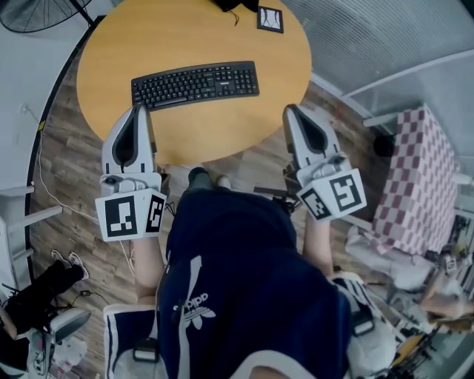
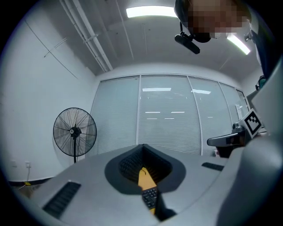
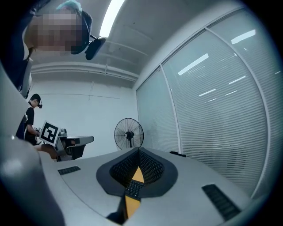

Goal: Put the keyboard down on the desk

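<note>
Nearest the lens, my dark blue shirt (image 1: 252, 296) filled the lower part of the head view, with my feet showing beyond it on the wooden floor (image 1: 67, 163). On either side of me I held the two tongs, each carrying its marker cube. The left gripper (image 1: 139, 109) had its jaws pressed together with nothing between them, and the right gripper (image 1: 290, 109) was likewise closed and empty. Both pointed away from me towards the round yellow desk (image 1: 185, 33). The keyboard (image 1: 195, 84) lay flat on the desk's near half, its long side running left to right and its right end slightly farther. The left tongs' tip appeared just beside the keyboard's near left corner, though contact could not be judged. The right tongs' tip sat over the desk's near right edge, apart from the keyboard. A small framed square (image 1: 270, 18) rested at the desk's far side. Through the narrow slit under each closed pair of jaws, both gripper views showed a strip of yellow desk and black keys. A standing fan (image 2: 74, 131) stood against the far wall, and a checkered cloth (image 1: 418, 178) lay to the right.
</note>
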Demonstrator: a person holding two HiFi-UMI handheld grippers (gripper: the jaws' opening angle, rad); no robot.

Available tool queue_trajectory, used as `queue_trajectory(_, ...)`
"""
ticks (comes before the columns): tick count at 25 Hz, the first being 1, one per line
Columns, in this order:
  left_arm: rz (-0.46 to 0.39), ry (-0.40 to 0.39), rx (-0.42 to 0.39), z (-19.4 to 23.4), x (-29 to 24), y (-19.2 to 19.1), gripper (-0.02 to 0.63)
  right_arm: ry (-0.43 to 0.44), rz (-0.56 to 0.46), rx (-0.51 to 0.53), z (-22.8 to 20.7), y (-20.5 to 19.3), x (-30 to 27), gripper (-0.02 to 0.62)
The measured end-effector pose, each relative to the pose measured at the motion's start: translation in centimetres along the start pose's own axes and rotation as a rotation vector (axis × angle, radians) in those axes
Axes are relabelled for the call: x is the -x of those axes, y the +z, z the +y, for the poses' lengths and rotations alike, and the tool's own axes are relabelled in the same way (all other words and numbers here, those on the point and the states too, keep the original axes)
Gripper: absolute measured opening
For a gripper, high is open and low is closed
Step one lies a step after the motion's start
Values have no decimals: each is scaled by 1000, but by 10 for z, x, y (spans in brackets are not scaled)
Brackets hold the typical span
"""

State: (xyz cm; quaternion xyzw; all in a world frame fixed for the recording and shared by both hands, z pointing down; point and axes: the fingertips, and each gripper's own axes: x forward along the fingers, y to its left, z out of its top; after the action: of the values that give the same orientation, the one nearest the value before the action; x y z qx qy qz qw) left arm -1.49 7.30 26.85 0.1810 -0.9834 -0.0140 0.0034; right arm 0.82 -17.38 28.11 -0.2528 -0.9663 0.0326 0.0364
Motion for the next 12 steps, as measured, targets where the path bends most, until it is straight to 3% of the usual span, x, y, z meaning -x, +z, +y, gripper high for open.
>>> queue_trajectory(12,20,22,2,-24,34,-15,2,26,22,-10,15,-19,29,5)
